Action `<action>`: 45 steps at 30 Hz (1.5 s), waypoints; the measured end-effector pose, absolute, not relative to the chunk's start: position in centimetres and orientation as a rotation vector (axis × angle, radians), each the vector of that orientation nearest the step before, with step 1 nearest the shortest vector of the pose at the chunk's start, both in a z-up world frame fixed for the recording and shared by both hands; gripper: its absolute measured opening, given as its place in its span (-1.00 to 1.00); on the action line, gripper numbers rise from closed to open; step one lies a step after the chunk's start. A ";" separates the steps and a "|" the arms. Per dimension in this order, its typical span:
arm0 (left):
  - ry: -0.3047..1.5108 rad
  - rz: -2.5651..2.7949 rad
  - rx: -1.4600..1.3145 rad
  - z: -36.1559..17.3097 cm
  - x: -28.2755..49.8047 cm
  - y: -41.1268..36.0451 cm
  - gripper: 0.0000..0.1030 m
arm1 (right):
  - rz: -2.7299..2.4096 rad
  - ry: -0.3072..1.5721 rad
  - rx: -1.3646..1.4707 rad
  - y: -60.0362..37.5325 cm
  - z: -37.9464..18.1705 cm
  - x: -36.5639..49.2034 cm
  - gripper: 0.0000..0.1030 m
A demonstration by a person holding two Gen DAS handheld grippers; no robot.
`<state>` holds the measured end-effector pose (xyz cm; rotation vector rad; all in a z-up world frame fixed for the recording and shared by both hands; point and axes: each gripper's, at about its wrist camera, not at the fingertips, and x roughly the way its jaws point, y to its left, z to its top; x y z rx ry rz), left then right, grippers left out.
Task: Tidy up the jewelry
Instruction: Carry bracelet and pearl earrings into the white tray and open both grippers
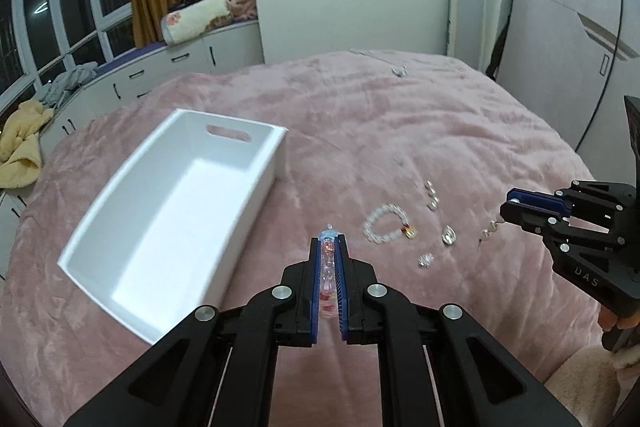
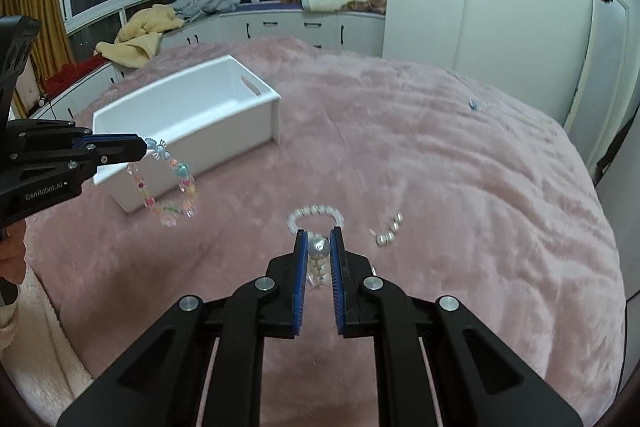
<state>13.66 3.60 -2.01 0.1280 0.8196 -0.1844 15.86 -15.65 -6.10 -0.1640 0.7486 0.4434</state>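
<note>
The left hand-held gripper (image 2: 144, 147) is clamping a colourful beaded bracelet (image 2: 168, 187), light and floppy, dangling beside the white bin (image 2: 192, 115); the right hand-held gripper (image 2: 319, 247) is pinching a slippery pearl earring (image 2: 318, 259) above the bed (image 2: 440, 187).

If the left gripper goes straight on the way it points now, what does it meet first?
Probably the pink blanket, just right of the white box. The left gripper points down past the box's right wall; depth is unclear.

The far necklace (image 1: 394, 67) was too tiny to make out (just a glint), and the white bin (image 1: 132, 187) looked smeared.
</note>
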 end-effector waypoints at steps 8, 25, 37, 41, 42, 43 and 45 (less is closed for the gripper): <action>0.778 -0.132 0.082 1.6 14.3 8.8 -0.77 | 0.493 0.686 -0.205 -10.9 -2.5 17.4 -0.77; 0.788 -0.015 0.085 3.9 18.6 17.9 -0.77 | 0.636 0.633 -0.192 1.0 0.4 23.0 -0.77; 0.892 0.022 0.040 -1.4 22.3 21.9 -0.77 | 0.698 0.712 -0.194 7.1 -2.3 28.5 -0.77; 0.914 0.026 0.036 -2.8 23.2 22.2 -0.77 | 0.712 0.746 -0.184 8.5 -3.6 29.5 -0.77; 0.918 0.028 0.034 -3.2 23.4 22.3 -0.77 | 0.715 0.756 -0.181 8.8 -4.0 29.8 -0.77; 0.922 0.030 0.030 -3.5 23.5 22.4 -0.77 | 0.717 0.762 -0.179 9.0 -4.3 29.9 -0.77; 0.930 0.033 0.028 -4.2 23.9 22.6 -0.77 | 0.725 0.777 -0.171 9.4 -4.9 30.3 -0.77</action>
